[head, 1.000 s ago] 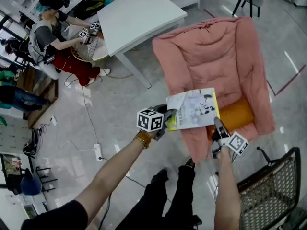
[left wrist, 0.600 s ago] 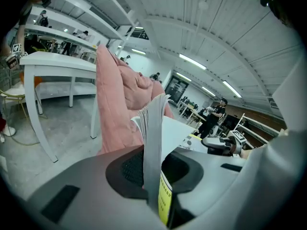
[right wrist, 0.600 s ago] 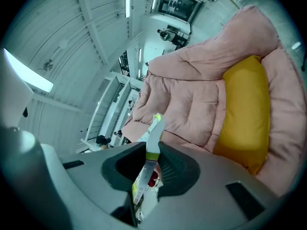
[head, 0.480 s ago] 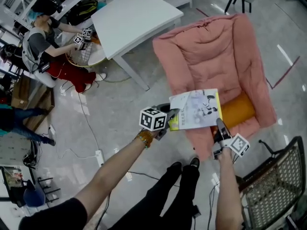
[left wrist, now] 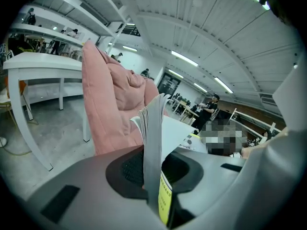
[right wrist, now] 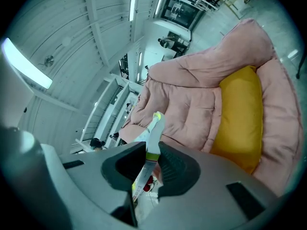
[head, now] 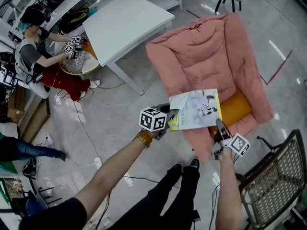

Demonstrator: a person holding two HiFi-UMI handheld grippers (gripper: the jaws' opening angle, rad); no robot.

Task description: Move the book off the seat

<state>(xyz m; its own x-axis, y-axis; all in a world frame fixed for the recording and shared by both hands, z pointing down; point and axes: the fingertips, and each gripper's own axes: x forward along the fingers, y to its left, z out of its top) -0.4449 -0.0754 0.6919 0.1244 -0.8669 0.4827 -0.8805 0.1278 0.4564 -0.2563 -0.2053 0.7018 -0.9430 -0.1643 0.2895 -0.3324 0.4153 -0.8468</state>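
The book (head: 194, 109), white with a yellow edge, hangs flat in the air over the front edge of the pink armchair (head: 206, 51). It is above the seat, next to an orange cushion (head: 236, 108). My left gripper (head: 168, 117) is shut on the book's left edge. In the left gripper view the page block (left wrist: 153, 123) stands pinched in that gripper (left wrist: 153, 169). My right gripper (head: 218, 126) is shut on the lower right corner. In the right gripper view the book's spine (right wrist: 153, 131) sits in the closed right gripper (right wrist: 148, 164), with the cushion (right wrist: 237, 114) beyond.
A white table (head: 124, 23) stands left of the armchair, and a seated person (head: 33, 47) works beyond it. A mesh chair (head: 273, 186) is at the lower right. Cables and a power strip (head: 98, 162) lie on the floor. My legs (head: 177, 190) are below the book.
The book and both grippers stay where they were, still gripped. Only the head view has swung a little, sliding the armchair and table leftward.
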